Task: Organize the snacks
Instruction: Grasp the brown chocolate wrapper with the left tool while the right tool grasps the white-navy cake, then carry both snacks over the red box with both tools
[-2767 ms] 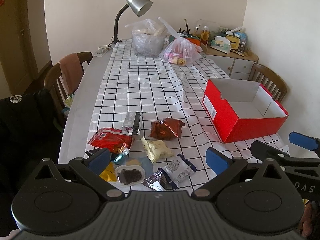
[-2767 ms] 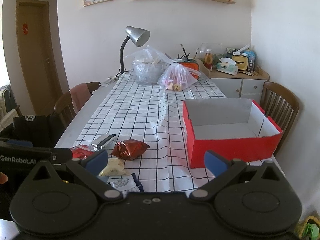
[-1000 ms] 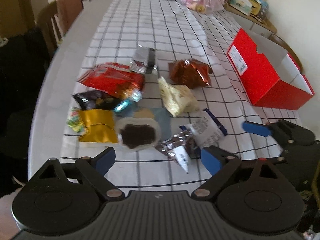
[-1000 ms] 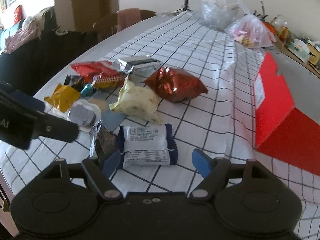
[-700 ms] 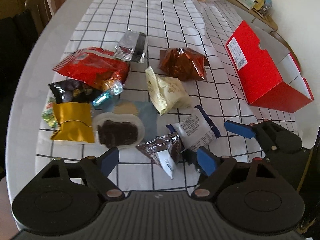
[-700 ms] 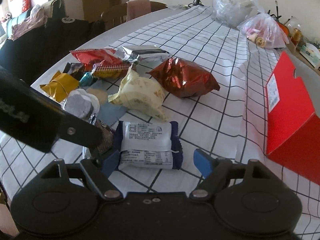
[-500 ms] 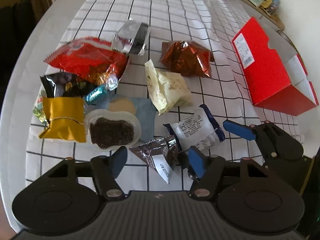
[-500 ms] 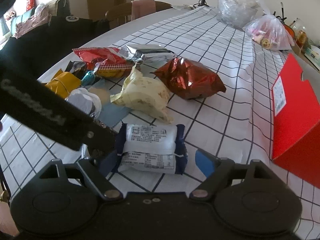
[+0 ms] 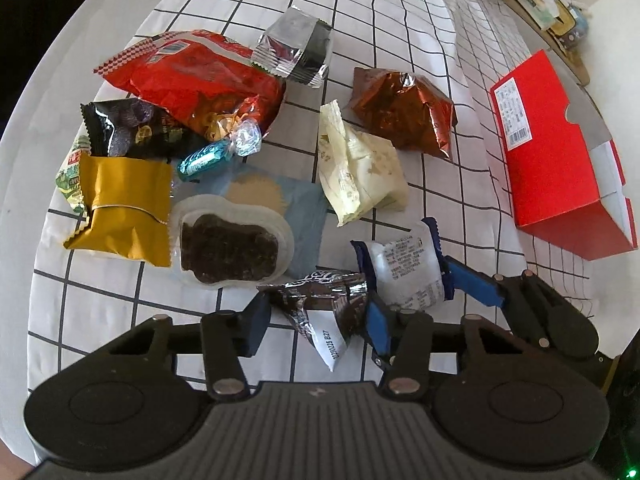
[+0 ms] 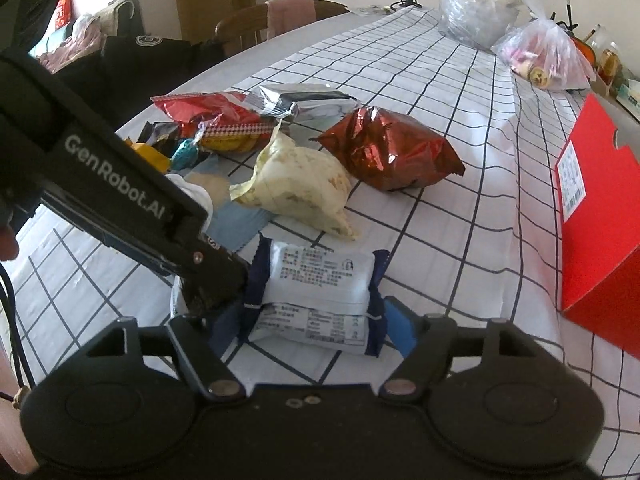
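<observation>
Left gripper (image 9: 316, 320): jaws have just been closing and are now pinching the dark foil packet (image 9: 320, 300), which is lying on the checked tablecloth (image 9: 400, 8) at the near edge of the pile; both pads look to be touching the wrapper.

Right gripper (image 10: 312, 330): jaws have also just been closing, and are bracketing the white-and-navy packet (image 10: 316, 280) by its short ends. The pads appear to be meeting the crimped ends, so I am reading this as a grip, though contact on the left pad is partly hidden by the other tool.

Both packets are sitting on the cloth side by side, not yet lifted.

Outward, the rest of the snacks are lying loose: cream pouch (image 9: 360, 168), brown foil bag (image 9: 404, 116), silver packet (image 9: 296, 48), red bag (image 9: 192, 76), gold sachet (image 9: 124, 208), clear tray of dark sweet (image 9: 228, 248).

The red box (image 9: 560, 152) is standing well apart to the right; the visible part of its interior is showing nothing inside.

Judgement: task is only beginning. First two picks are underway; nothing sorted, everything else remaining.
</observation>
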Demonstrator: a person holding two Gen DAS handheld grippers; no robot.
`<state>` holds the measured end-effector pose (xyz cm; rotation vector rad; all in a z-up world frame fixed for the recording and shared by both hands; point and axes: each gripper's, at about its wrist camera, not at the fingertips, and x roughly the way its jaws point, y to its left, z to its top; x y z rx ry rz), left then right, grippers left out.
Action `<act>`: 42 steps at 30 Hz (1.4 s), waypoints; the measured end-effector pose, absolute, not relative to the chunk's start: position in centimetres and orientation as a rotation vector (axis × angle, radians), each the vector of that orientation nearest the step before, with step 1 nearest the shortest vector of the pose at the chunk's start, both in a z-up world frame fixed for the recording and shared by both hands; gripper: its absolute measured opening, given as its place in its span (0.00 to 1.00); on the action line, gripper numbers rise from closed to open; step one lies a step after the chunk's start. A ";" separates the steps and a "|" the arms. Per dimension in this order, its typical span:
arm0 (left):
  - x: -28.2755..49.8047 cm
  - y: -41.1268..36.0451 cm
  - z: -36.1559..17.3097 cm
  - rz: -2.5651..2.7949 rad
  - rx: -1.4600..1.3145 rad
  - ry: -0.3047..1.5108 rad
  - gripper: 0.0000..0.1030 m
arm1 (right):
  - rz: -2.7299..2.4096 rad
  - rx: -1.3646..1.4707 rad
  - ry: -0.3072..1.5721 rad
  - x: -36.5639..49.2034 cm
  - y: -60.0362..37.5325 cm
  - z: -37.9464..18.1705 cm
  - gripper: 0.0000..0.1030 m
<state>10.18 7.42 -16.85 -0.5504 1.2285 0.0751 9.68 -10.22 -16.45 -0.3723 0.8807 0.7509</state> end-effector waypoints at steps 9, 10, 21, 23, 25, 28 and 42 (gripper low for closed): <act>9.5 7.7 -16.6 0.070 -0.576 1.213 0.32 | 0.725 -0.343 0.890 9.3 -11.1 -15.9 0.64; 9.4 7.7 -16.6 0.069 -0.578 1.208 0.31 | 0.723 -0.337 0.889 9.2 -11.3 -15.8 0.63; 7.8 8.4 -15.9 0.073 -0.599 1.186 0.26 | 0.675 -0.262 0.899 8.2 -13.7 -14.0 0.63; 7.6 8.4 -15.7 0.072 -0.598 1.181 0.26 | 0.663 -0.248 0.900 8.0 -14.2 -13.5 0.63; 7.3 8.3 -15.4 0.071 -0.590 1.180 0.26 | 0.652 -0.238 0.899 7.8 -14.7 -12.9 0.63; 7.1 7.9 -14.7 0.063 -0.583 1.173 0.26 | 0.637 -0.220 0.891 7.5 -15.5 -11.9 0.63; 8.6 3.2 -6.5 -0.028 -0.428 1.020 0.26 | 0.559 -0.150 0.790 8.8 -20.1 -5.5 0.63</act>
